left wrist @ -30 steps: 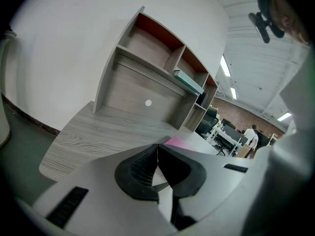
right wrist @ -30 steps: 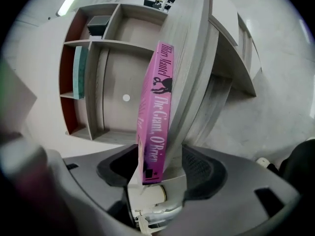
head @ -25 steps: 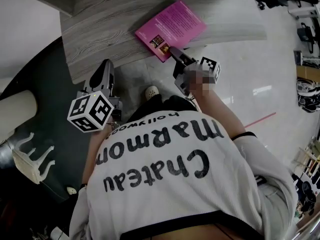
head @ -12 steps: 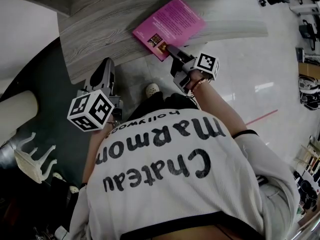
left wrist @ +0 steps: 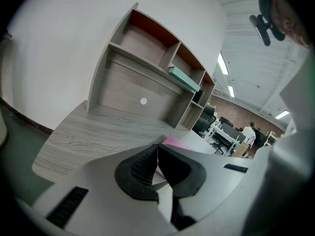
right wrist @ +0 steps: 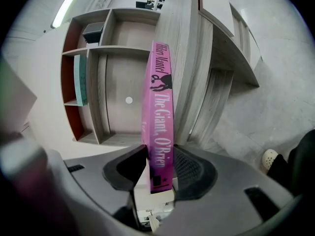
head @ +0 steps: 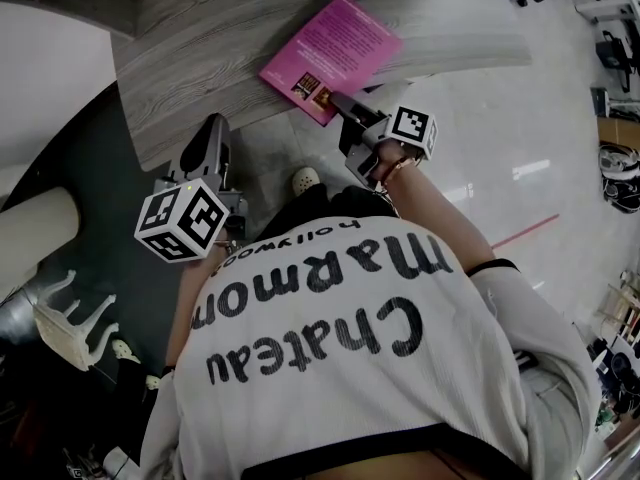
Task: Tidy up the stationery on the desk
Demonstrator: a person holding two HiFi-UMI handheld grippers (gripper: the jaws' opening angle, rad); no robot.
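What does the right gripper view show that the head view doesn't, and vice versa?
Only the right gripper view: the teal book in the shelf unit, and the title on a spine. Only the head view: the left gripper and the person's shirt. Both: the pink book on the desk, between the right gripper's jaws, which have just been closing.

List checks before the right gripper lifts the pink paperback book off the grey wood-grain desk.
1. The pink paperback book sits in the right gripper, whose jaws have just been closing: ok.
2. Both pads touching it: ok.
3. Grip strong enough to lift: cannot tell.
4. Gripped end overhangs grey wood-grain desk edge: ok.
5. Idle left gripper shut, empty, away from book: ok.
6. Empty compartment in wooden shelf unit: ok.
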